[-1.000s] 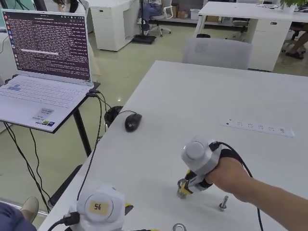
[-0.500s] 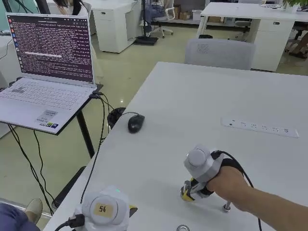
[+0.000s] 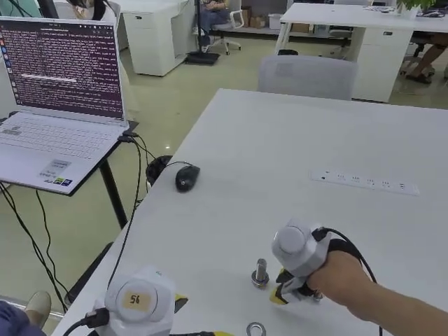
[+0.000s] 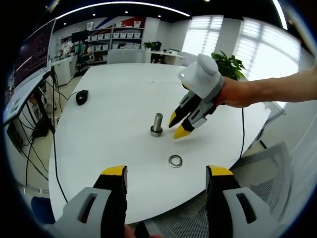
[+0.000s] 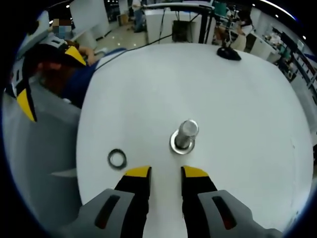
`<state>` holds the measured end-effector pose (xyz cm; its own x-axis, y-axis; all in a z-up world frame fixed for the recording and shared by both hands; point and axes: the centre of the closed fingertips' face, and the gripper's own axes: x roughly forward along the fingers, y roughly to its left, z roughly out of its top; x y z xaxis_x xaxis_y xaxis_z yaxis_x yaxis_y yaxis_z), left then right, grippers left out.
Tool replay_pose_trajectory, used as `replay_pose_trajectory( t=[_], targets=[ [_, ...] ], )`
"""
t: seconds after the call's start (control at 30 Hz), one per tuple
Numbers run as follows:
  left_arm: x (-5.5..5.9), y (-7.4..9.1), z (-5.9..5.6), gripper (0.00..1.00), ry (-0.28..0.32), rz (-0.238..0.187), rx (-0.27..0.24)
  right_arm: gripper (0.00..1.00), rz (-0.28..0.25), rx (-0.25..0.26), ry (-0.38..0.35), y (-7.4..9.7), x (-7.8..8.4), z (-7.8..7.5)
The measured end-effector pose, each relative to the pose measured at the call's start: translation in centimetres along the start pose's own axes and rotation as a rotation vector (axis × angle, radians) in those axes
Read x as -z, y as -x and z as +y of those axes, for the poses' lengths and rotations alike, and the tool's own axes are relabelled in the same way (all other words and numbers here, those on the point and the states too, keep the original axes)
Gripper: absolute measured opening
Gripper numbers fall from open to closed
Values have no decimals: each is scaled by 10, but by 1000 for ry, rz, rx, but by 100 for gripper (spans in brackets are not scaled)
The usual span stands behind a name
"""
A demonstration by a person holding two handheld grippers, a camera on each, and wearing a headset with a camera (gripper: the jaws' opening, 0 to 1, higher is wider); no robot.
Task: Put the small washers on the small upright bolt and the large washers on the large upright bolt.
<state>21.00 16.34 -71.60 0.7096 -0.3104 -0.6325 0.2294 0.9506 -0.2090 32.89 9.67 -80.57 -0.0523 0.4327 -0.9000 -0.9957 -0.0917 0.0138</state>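
A large steel bolt (image 3: pixel 260 272) stands upright on its head on the white table (image 3: pixel 294 154); it also appears as the large bolt (image 5: pixel 184 135) and the large bolt (image 4: pixel 157 123). My right gripper (image 5: pixel 166 172) sits just short of it, its jaws a little apart with nothing between them. The head view has the right gripper (image 3: pixel 283 295) to the right of the bolt. One loose washer (image 5: pixel 117 158) lies flat near the table's front edge, and this washer (image 4: pixel 175 161) is ahead of my left gripper (image 4: pixel 166 172), which is wide open and empty.
A black mouse (image 3: pixel 187 178) lies at the table's left edge and a white power strip (image 3: pixel 365 183) farther back right. A laptop (image 3: pixel 59 105) stands on a stand beyond the left edge. A grey chair (image 3: pixel 306 75) is at the far side.
The right gripper has let go of the large bolt and drawn back to its right; the bolt now stands free. The left gripper has hardly moved.
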Motion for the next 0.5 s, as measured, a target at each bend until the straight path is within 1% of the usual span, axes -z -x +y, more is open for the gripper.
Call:
replay_pose_trajectory(
  t=[0.07, 0.13, 0.2, 0.23, 0.3, 0.4, 0.43, 0.47, 0.5],
  targets=[
    [-1, 0, -2, 64, -2, -1, 2, 25, -3, -29, 0, -1, 2, 8],
    [-2, -1, -2, 64, -4, -2, 5, 26, -17, -59, 2, -4, 2, 19],
    [-2, -2, -3, 64, -9, 0, 6, 26, -23, -101, 22, -8, 3, 34],
    [-2, -1, -4, 64, -10, 1, 7, 27, -24, -112, 38, -9, 3, 39],
    [-2, -1, -4, 64, -8, -1, 7, 28, -22, -130, 82, -13, 4, 50],
    [0, 0, -3, 64, -10, 5, 4, 29, -19, -159, 109, -19, 4, 62],
    [1, 1, -3, 64, -8, 4, 3, 30, -18, -170, 130, -21, 4, 66],
    [1, 1, -2, 64, -6, 5, 2, 30, -41, -162, 159, -21, -2, 66],
    [2, 2, -2, 64, -5, 5, -1, 31, -27, -160, 137, -21, 0, 67]
  ],
)
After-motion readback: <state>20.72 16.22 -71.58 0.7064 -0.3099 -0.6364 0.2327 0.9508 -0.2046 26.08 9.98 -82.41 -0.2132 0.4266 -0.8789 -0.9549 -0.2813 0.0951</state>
